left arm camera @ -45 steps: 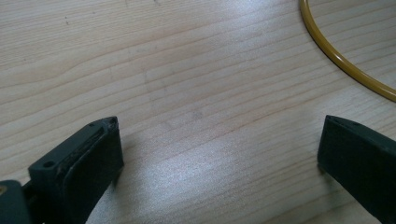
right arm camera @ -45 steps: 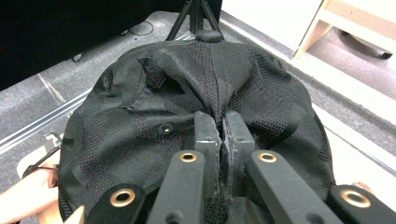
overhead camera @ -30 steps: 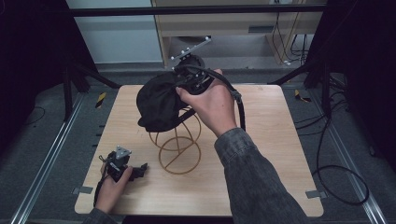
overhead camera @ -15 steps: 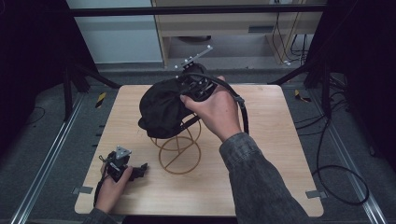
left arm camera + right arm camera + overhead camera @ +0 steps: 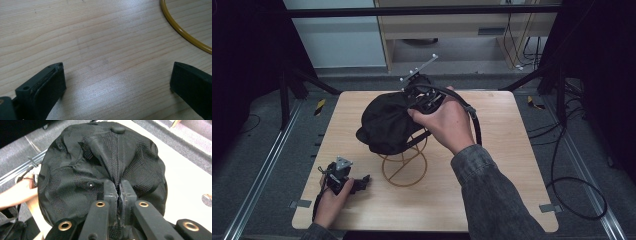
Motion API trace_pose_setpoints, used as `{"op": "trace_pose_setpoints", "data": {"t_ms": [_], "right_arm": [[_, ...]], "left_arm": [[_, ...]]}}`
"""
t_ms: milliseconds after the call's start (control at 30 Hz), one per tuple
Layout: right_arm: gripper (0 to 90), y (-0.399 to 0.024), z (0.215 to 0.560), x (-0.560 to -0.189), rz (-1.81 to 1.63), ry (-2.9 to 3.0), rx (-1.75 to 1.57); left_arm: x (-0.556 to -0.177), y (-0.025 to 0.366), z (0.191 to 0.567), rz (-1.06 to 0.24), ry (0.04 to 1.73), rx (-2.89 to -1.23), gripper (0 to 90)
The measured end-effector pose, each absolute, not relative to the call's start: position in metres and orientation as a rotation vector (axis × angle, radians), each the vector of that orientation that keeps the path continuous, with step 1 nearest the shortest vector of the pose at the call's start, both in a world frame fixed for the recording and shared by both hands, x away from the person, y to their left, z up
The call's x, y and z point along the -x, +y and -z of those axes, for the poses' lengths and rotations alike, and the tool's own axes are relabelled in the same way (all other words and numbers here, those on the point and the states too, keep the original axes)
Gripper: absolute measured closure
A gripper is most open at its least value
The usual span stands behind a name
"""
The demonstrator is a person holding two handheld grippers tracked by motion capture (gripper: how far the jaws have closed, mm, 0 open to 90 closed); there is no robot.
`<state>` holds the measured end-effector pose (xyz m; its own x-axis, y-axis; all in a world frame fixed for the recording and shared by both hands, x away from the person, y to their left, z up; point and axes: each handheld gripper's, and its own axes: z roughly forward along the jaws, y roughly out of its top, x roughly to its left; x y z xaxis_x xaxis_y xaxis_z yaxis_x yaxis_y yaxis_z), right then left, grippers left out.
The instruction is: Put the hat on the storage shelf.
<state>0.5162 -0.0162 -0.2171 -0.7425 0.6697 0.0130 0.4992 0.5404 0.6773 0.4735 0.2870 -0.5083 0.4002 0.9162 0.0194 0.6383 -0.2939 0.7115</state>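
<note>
Overhead, pale wooden table (image 5: 512, 150), grey floor (image 5: 257, 145), dark room.

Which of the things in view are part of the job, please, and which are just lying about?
In the job:
cap, pinched by the right gripper
wire stand under the cap

Lying about:
left gripper, open, resting on the table
cables on the floor

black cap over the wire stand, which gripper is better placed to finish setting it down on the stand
Right. The right gripper is shut on the black cap, holding it over the gold wire stand. The left gripper is open, low on the table beside the stand's base ring.
</note>
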Motion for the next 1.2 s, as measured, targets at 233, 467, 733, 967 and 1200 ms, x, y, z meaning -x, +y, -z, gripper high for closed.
{"op": "trace_pose_setpoints", "data": {"t_ms": [233,467,733,967,1200], "right_arm": [[86.1,-0.016,0.225,-0.514,-0.954,2.562,-0.977],[85.9,-0.013,0.238,-0.511,-0.911,2.599,-0.959],[85.5,-0.013,0.242,-0.509,-0.899,2.604,-0.948],[85.1,-0.017,0.246,-0.506,-0.899,2.607,-0.949],[84.5,-0.021,0.249,-0.503,-0.898,2.601,-0.942]], "left_arm": [[-0.474,0.287,0.508,-0.575,1.32,-2.038,0.0],[-0.474,0.287,0.508,-0.575,1.319,-2.038,0.0],[-0.474,0.287,0.508,-0.575,1.319,-2.038,0.0],[-0.474,0.287,0.508,-0.575,1.319,-2.037,0.0],[-0.474,0.287,0.508,-0.576,1.319,-2.037,0.0]]}}
